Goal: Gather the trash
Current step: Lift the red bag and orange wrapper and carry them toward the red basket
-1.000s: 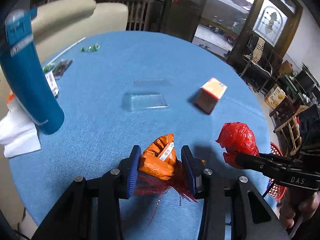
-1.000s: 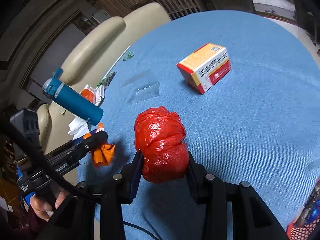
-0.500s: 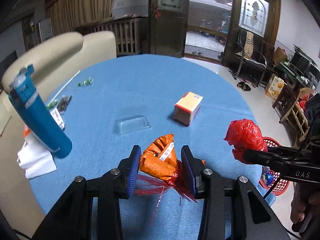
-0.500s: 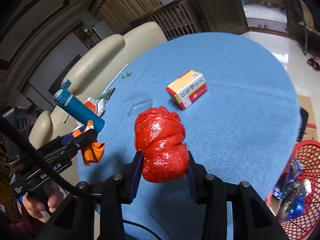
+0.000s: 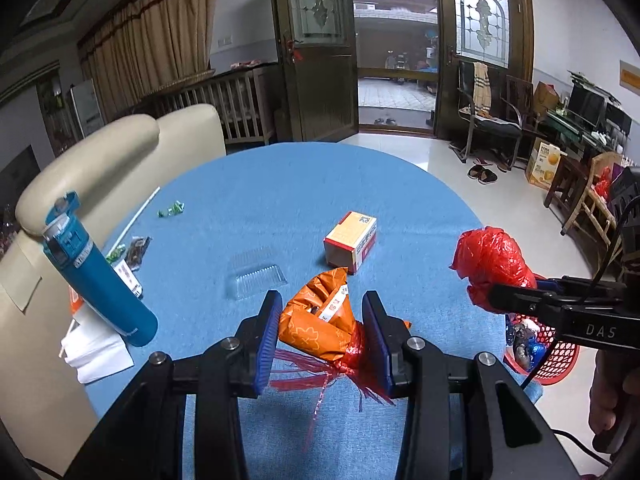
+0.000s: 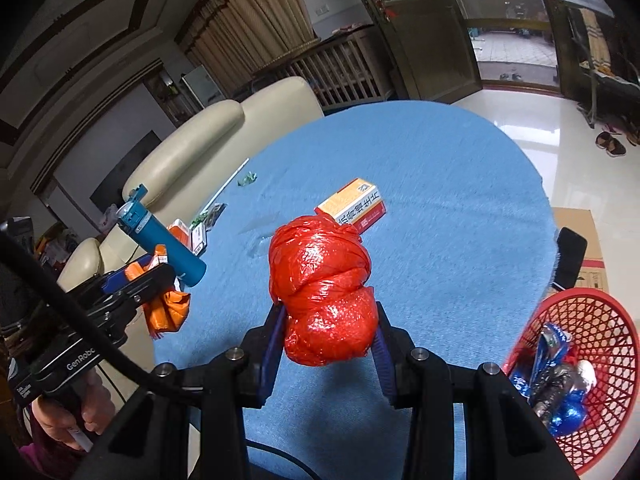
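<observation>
My left gripper (image 5: 322,334) is shut on a crumpled orange wrapper (image 5: 320,320) with red shreds hanging from it, held above the blue round table (image 5: 280,188). The same wrapper (image 6: 166,306) and left gripper (image 6: 140,280) show at the left of the right wrist view. My right gripper (image 6: 328,344) is shut on a bunched red plastic bag (image 6: 322,292), which also appears at the right of the left wrist view as the red bag (image 5: 494,264). A red mesh trash basket (image 6: 592,312) with several wrappers inside sits below the table's right edge; its rim (image 5: 560,364) peeks out beneath the right gripper.
On the table lie an orange and red carton (image 5: 352,238), a clear plastic tray (image 5: 254,278), a green candy wrapper (image 5: 171,209), a white straw (image 5: 136,220), a blue bottle (image 5: 98,272) and white tissue (image 5: 98,354). A cream sofa (image 5: 120,152) borders the left; chairs stand far right.
Both grippers have risen with their loads and pulled back from the table, so more of the room and table shows. The red basket has come into the right wrist view.
</observation>
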`<state>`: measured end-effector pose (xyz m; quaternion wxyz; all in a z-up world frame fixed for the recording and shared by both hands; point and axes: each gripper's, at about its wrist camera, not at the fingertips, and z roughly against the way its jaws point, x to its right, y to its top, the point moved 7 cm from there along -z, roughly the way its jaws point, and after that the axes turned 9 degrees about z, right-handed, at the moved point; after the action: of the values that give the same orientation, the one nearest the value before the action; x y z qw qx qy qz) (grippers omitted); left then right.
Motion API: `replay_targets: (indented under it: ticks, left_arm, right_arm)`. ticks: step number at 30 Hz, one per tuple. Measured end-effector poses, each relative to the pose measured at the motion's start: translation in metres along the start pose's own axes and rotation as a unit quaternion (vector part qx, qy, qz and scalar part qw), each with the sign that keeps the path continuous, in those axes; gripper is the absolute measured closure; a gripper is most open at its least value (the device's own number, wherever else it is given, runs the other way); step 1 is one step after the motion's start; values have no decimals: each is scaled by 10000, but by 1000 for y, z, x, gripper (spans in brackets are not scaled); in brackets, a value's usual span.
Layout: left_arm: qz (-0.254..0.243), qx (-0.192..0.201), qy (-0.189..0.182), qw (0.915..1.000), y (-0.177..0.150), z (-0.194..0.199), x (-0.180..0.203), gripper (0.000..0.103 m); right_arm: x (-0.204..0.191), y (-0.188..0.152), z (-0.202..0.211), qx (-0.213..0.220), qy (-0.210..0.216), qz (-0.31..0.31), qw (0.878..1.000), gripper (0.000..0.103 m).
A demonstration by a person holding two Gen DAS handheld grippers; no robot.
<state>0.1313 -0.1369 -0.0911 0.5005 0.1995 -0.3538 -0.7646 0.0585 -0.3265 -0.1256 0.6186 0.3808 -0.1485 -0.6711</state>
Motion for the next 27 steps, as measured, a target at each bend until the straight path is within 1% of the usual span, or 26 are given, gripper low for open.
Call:
replay_targets:
  ticks: [10, 27]
  left_arm:
    - [-246, 179, 89, 9995, 3, 12, 17, 60]
    - [-508, 310, 126, 9981, 5, 25, 44, 60]
  right_arm:
    - [9, 1, 21, 208, -46, -64, 9998, 60]
    - [20, -2, 45, 459, -111, -161, 9988, 60]
